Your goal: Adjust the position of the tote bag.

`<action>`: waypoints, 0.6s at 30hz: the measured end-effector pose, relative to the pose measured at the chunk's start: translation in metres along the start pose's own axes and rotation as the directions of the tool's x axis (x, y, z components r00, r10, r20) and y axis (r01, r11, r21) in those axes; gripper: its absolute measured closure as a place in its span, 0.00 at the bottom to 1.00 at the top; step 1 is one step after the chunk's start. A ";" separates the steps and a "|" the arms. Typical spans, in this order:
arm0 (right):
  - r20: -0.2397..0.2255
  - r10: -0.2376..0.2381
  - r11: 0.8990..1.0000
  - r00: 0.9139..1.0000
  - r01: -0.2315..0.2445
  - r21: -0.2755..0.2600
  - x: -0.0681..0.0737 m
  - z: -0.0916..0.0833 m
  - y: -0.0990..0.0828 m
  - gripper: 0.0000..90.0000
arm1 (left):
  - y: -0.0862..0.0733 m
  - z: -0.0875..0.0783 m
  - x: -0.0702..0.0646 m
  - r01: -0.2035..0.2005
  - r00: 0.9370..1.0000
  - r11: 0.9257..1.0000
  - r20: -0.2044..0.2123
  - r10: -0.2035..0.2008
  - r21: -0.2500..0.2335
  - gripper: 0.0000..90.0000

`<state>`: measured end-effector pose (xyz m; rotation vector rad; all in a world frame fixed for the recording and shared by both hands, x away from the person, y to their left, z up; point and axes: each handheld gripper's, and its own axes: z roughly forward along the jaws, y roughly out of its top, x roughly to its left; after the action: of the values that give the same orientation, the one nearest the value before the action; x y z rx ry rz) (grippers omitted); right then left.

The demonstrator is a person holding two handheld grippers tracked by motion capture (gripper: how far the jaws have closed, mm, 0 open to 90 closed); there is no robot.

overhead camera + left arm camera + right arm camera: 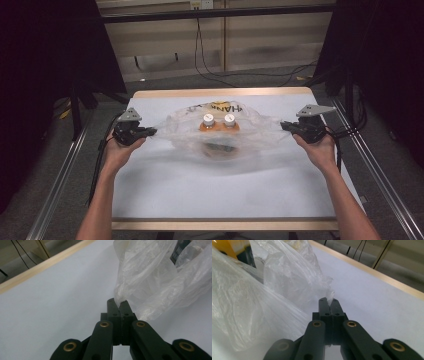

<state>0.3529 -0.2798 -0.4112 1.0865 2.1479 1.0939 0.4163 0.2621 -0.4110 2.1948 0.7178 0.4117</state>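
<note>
Thin clear plastic bag [220, 132] mid-desk toward the far edge, two orange bottles [218, 122] inside; left gripper [150, 131] and right gripper [286, 126] fingers pinched on opposite bag edges (film soft, slippery, likely tears; bottles add weight) so grip bunched edges

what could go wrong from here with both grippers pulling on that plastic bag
The left gripper and right gripper each pinch only a thin twist of the plastic bag, so the film could slip out or tear. The two orange bottles stand upright inside; a pull to one side might tip them over.
</note>
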 end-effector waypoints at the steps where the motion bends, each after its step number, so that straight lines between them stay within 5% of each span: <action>1: 0.007 -0.004 1.000 1.000 0.004 0.015 0.000 0.002 -0.001 1.00 | -0.001 0.002 -0.001 0.007 1.000 1.000 -0.005 -0.007 0.008 1.00; 8: -0.002 -0.006 0.999 1.000 0.006 0.044 -0.002 0.007 -0.006 1.00 | -0.004 0.010 -0.001 -0.007 1.000 0.997 -0.001 0.007 0.073 1.00; 18: -0.015 0.002 0.996 1.000 -0.001 0.090 -0.004 0.015 -0.014 1.00 | -0.009 0.020 -0.001 0.001 1.000 0.995 0.018 -0.003 0.104 1.00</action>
<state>0.3602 -0.2812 -0.4307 1.1234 2.2271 1.0180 0.4222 0.2548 -0.4311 2.2925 0.7469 0.3599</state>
